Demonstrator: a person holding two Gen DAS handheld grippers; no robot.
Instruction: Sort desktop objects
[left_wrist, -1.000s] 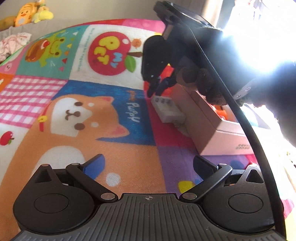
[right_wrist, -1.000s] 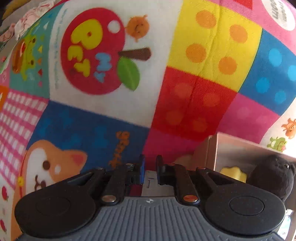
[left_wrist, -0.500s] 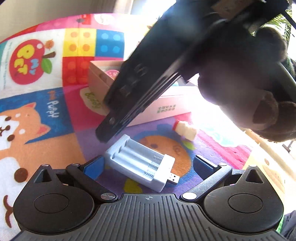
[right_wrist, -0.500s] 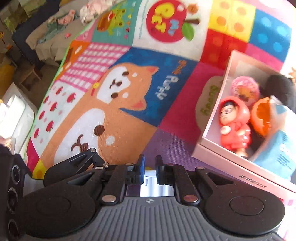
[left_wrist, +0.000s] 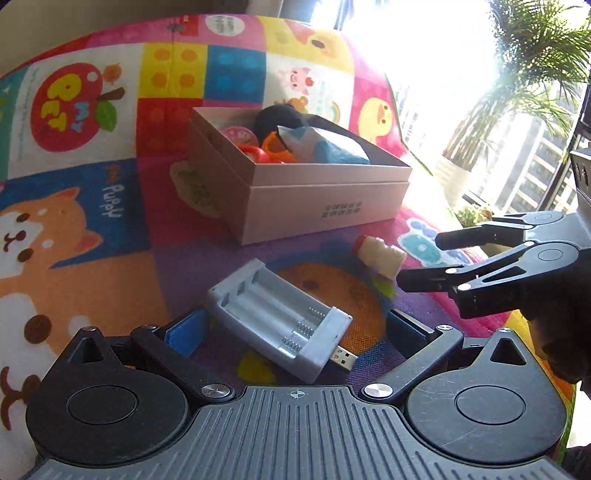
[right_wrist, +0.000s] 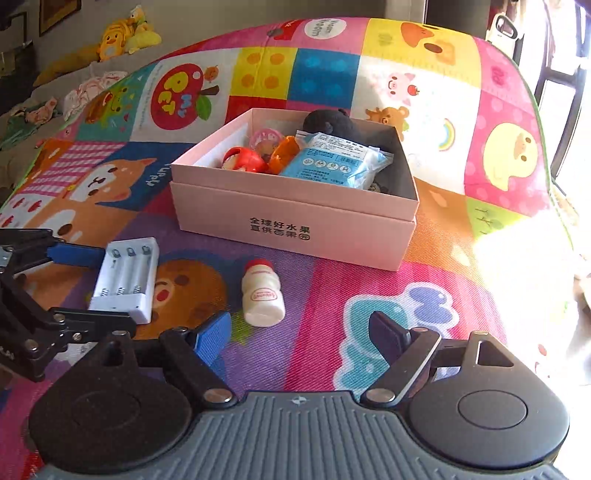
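I count one pink box (right_wrist: 295, 225) on one patchwork play mat (right_wrist: 424, 295). Inside the box I see one blue packet (right_wrist: 332, 162), one black plush toy (right_wrist: 332, 122), one red figure (right_wrist: 243, 158), one orange toy (right_wrist: 282, 151) and one pink round thing (right_wrist: 264, 138). Outside it on the mat lie one white battery charger (right_wrist: 125, 278), with three slots, and one small drink bottle (right_wrist: 262, 293). I hold two grippers. Beyond the mat sits one yellow stuffed toy (right_wrist: 122, 33).
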